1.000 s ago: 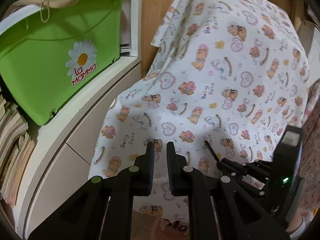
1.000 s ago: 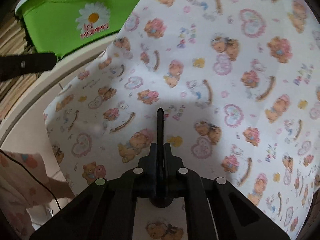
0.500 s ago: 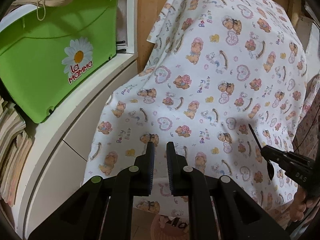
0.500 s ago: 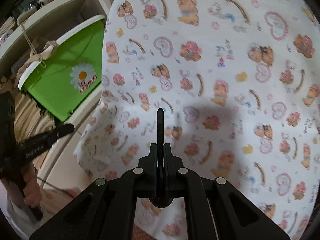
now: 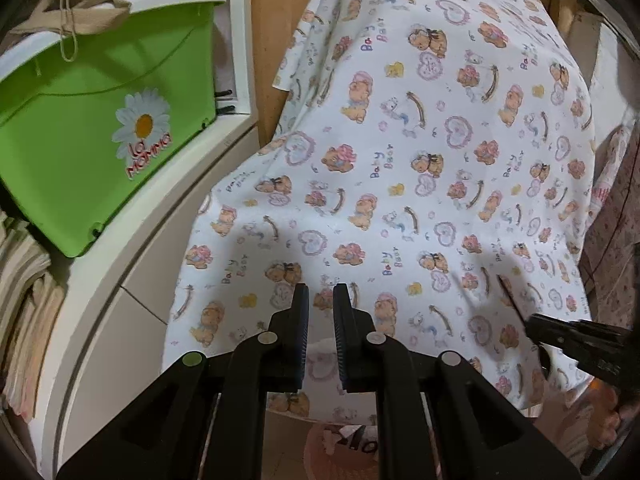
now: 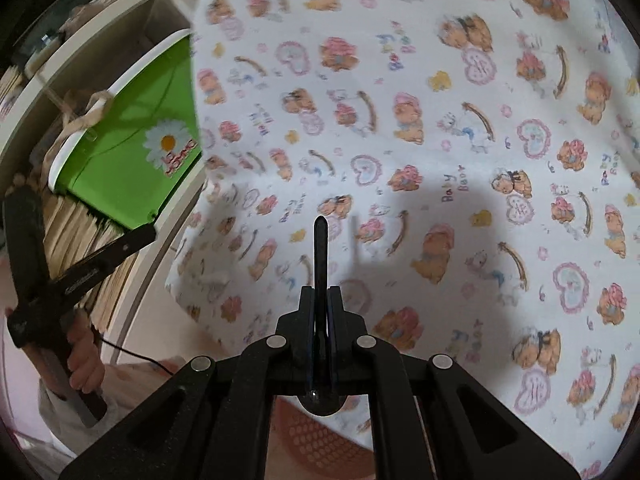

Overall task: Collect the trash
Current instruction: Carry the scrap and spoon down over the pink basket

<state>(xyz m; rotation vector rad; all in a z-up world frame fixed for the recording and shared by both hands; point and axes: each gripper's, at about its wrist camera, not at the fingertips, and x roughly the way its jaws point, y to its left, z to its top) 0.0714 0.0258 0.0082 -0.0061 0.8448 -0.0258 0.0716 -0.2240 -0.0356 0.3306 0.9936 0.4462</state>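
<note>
My right gripper (image 6: 320, 292) is shut on a thin black plastic utensil (image 6: 320, 248). Its handle sticks out forward and its rounded end sits behind the pads. It hangs over a white bear-print cloth (image 6: 440, 120) draped on something bulky. In the left wrist view the right gripper (image 5: 532, 322) comes in from the right edge, the black stick slanting up from it. My left gripper (image 5: 321, 292) is all but shut, with only a narrow slit and nothing in it, above the cloth's (image 5: 420, 140) lower edge. The right wrist view shows the left gripper (image 6: 148, 236) at far left, in a person's hand (image 6: 82, 364).
A green tub (image 5: 100, 140) with a daisy label stands on a white shelf unit (image 5: 132, 280) left of the cloth. Stacked papers (image 5: 20, 300) fill the shelf beside it. A pinkish perforated basket (image 6: 320, 436) sits on the floor under the cloth's hem.
The right gripper has drawn away to the right edge of the left wrist view and rolled, still holding the black utensil. The left gripper has hardly moved.
</note>
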